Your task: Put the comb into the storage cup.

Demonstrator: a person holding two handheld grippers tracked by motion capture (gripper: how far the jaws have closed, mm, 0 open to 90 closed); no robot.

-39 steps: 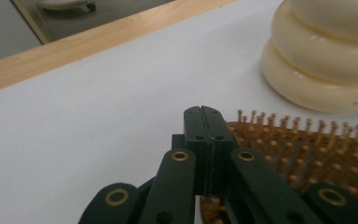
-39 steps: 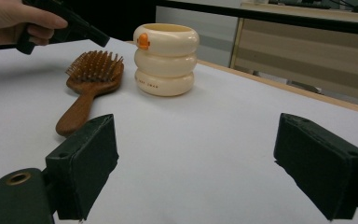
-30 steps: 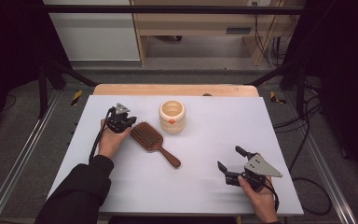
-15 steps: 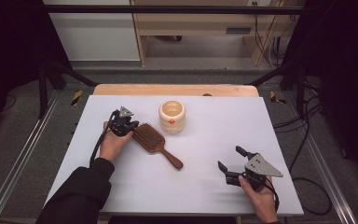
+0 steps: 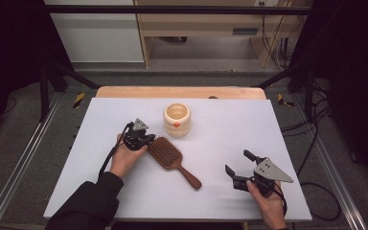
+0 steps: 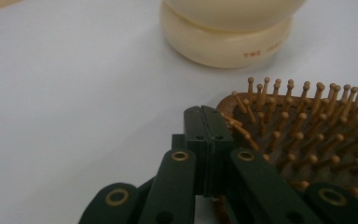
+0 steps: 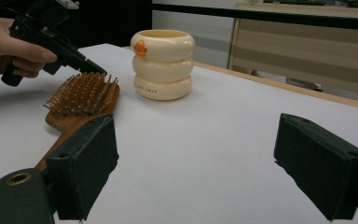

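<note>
A wooden hairbrush (image 5: 166,150) lies bristles up on the white table, its handle pointing toward the near right. My left gripper (image 5: 147,139) is shut with nothing between its jaws. Its tip rests at the far-left rim of the brush head (image 6: 307,135), and I cannot tell whether it touches the bristles. In its own view, the closed jaws of the left gripper (image 6: 203,113) meet flat against each other. My right gripper (image 5: 237,162) stands open and empty near the front right, well clear of the handle. The right gripper (image 7: 200,140) faces the brush (image 7: 84,93) from a distance.
A cream ringed cup (image 5: 177,120) with an orange mark stands just behind the brush head, and its base (image 6: 228,42) is close to my left gripper. Bare white table surface (image 5: 249,129) lies to the right. A wooden strip (image 5: 124,92) borders the far edge.
The left hand has slid right across the table, bringing its shut jaws up to the brush head. The right hand, brush and cup have stayed put.
</note>
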